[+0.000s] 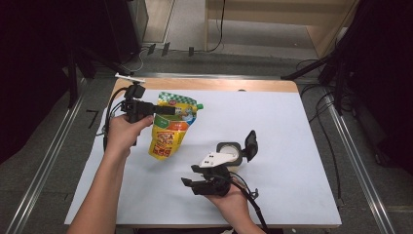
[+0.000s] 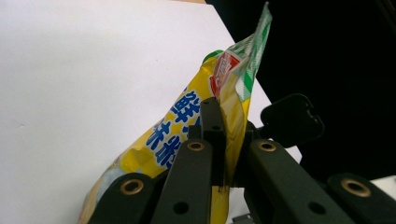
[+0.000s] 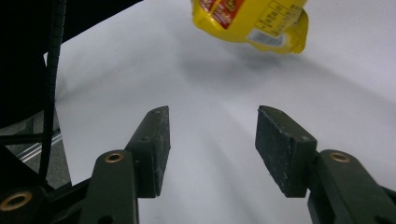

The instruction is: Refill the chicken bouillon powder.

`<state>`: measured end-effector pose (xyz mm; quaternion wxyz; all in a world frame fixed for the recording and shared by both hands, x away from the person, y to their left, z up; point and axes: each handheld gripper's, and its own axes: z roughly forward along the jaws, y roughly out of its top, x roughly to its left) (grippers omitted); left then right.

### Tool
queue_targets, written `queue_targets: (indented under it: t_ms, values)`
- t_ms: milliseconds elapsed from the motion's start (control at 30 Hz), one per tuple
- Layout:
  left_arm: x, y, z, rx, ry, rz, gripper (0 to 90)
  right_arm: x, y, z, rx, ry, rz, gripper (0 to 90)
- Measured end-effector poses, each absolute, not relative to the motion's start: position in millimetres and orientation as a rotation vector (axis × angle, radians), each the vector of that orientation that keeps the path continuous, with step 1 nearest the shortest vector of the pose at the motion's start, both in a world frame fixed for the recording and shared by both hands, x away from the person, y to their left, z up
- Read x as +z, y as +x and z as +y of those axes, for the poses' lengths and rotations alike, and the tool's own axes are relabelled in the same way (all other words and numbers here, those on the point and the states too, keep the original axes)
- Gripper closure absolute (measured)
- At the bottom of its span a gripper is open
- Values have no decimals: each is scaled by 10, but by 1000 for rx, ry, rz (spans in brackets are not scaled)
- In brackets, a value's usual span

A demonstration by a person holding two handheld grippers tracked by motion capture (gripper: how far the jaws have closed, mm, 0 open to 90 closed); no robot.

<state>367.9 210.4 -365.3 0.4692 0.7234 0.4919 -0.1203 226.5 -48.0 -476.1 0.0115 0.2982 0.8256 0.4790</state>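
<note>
Left gripper (image 1: 163, 110) fingers pinching yellow pouch (image 1: 168, 132) top, upper left; pouch hanging down-frame toward right gripper (image 1: 194, 185), its fingers sitting spread, empty.

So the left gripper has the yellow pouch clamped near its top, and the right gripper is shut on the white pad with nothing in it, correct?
Not quite. The left gripper does clamp the yellow pouch near its top, but the right gripper is open: the right gripper view shows its jaws standing apart over the white pad, nothing between them.

The pouch (image 1: 170, 127) hangs over the table's (image 1: 292, 126) left part, between the left gripper's (image 1: 163, 110) jaws. The right gripper (image 1: 192, 184) sits nearer the front edge, with a small lidded container (image 1: 234, 150) just behind it.
</note>
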Motion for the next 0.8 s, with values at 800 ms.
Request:
queue_targets:
  t_ms: [800]
  values:
    - [-3812,3631,2227,-286,1803,1209,879,-4696,2293,-636,1521,944,2530,471]
